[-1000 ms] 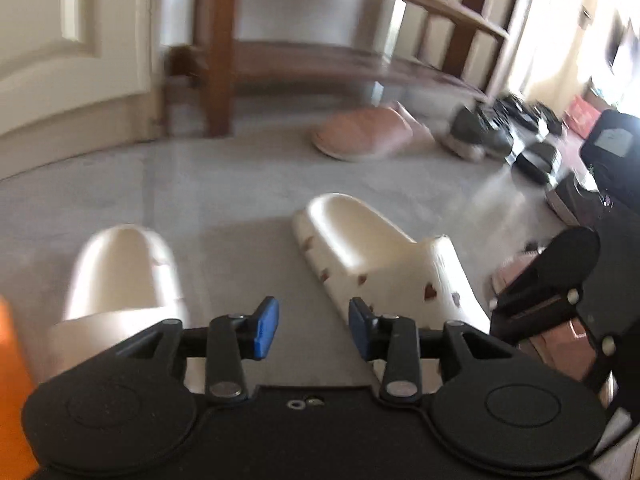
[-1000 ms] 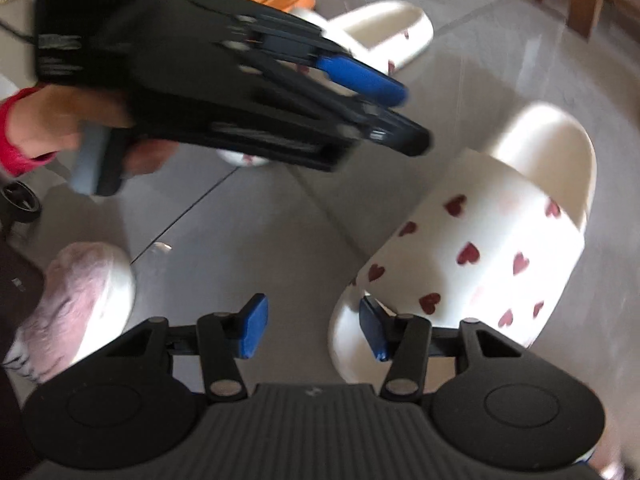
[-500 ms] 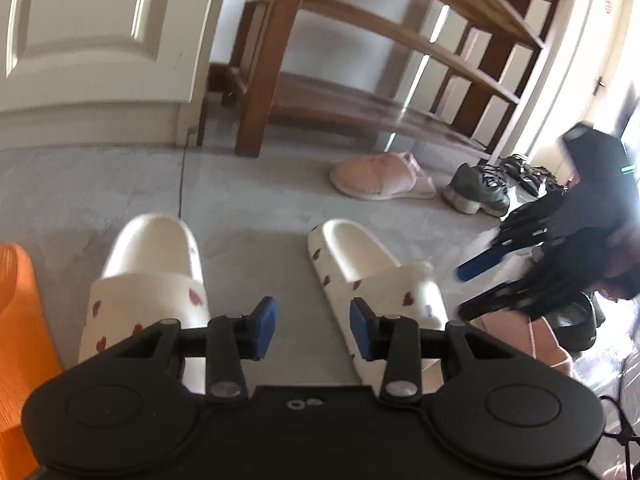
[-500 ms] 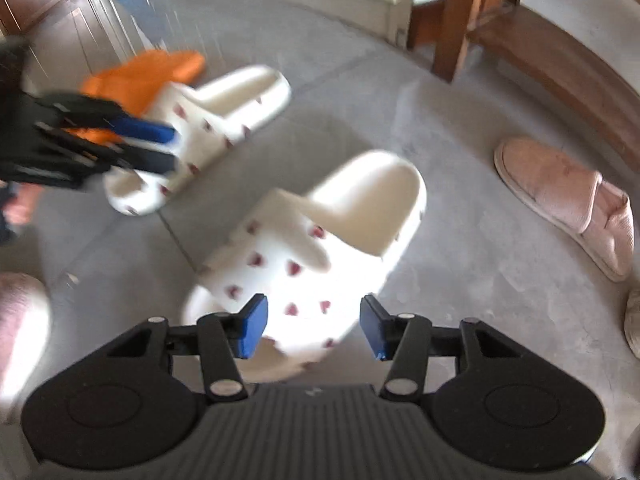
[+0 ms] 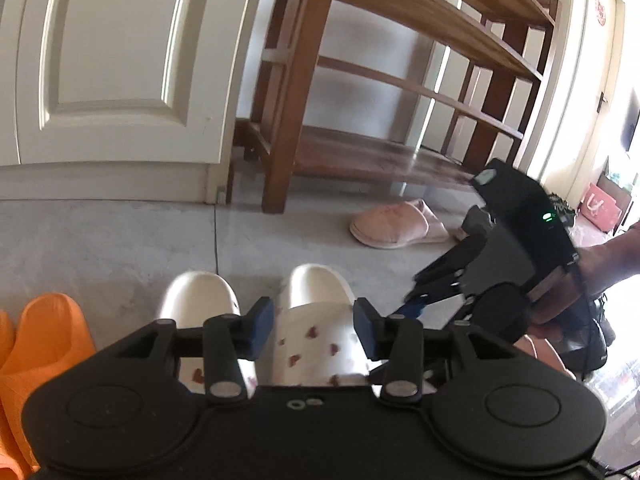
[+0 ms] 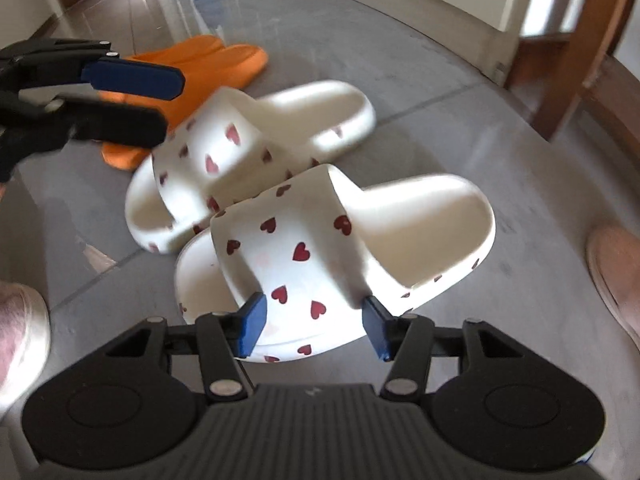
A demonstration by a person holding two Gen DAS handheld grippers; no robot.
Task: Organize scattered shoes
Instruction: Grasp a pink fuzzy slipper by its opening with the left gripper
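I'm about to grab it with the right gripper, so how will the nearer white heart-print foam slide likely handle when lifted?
The white heart-print foam slide looks thick and moulded, so probably light and fairly stiff. Its broad strap, between the open right gripper fingers, may squash slightly. The flat sole suggests it won't roll.

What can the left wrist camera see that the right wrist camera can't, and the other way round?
Only the left wrist view shows the white panelled door, the wooden shoe rack's upper shelves and the whole pink slipper on the floor in front of the rack. Only the right wrist view shows the heart-print straps of both white slides from above, plus the glossy floor stretching away behind them. Both show the two white slides side by side, the orange slippers next to them, and each other's tongs, both open: left tongs, right tongs.
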